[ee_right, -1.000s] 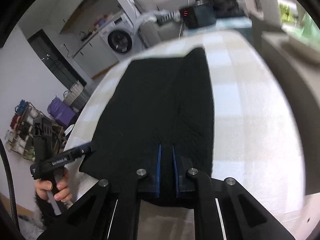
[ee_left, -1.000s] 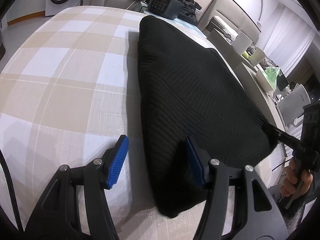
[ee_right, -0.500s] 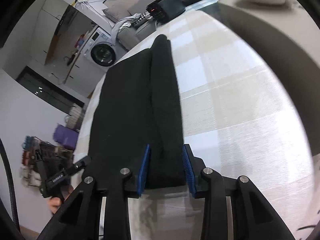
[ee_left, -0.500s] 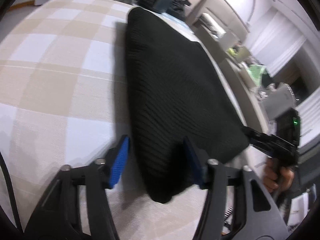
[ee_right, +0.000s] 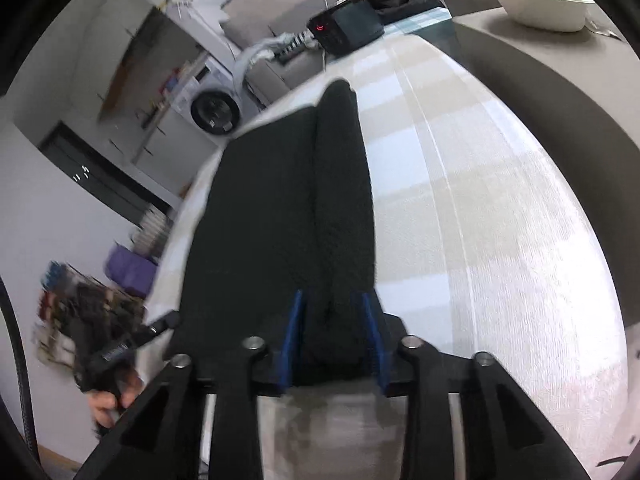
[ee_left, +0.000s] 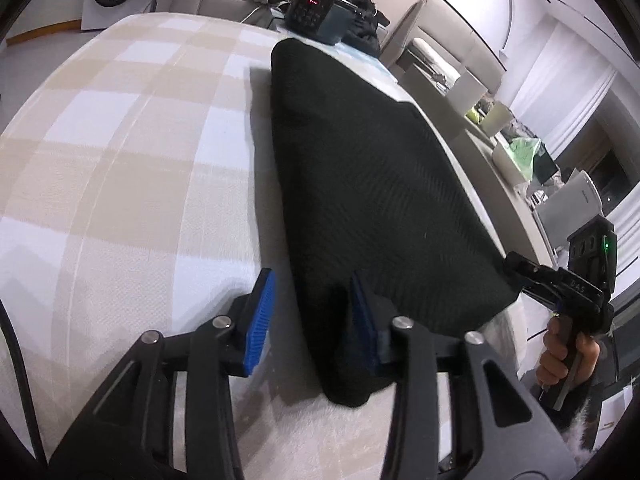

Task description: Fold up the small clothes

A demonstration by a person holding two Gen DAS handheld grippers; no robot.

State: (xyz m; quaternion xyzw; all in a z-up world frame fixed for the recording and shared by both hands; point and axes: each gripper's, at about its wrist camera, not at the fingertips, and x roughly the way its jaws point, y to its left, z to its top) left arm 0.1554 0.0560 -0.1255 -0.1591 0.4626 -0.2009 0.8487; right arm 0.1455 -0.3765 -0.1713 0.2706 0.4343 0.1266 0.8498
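A black knit cloth lies stretched long on the checked surface, from the near edge toward the far edge, where a dark box with red digits stands. In the right wrist view a lengthwise crease shows, with one strip of the cloth lying over the rest, so it seems already folded once along its length.

The left tongs stand at the near left corner of the cloth. Their jaws are closing, with the corner between them. The right blue pad is against the fabric and the left pad is still apart from it, on the bare surface.

The right tongs are at the near right end, over the thick folded strip. Their jaws are opening, and the strip is between the pads; I cannot tell if they still press on it.

I judge the cloth to be soft, light and limp, with a ribbed texture that should not slip easily from the pads. It will sag and bend wherever it is not supported. The two near corners are good places to hold, taking all layers together so the fold does not open when it is lifted.
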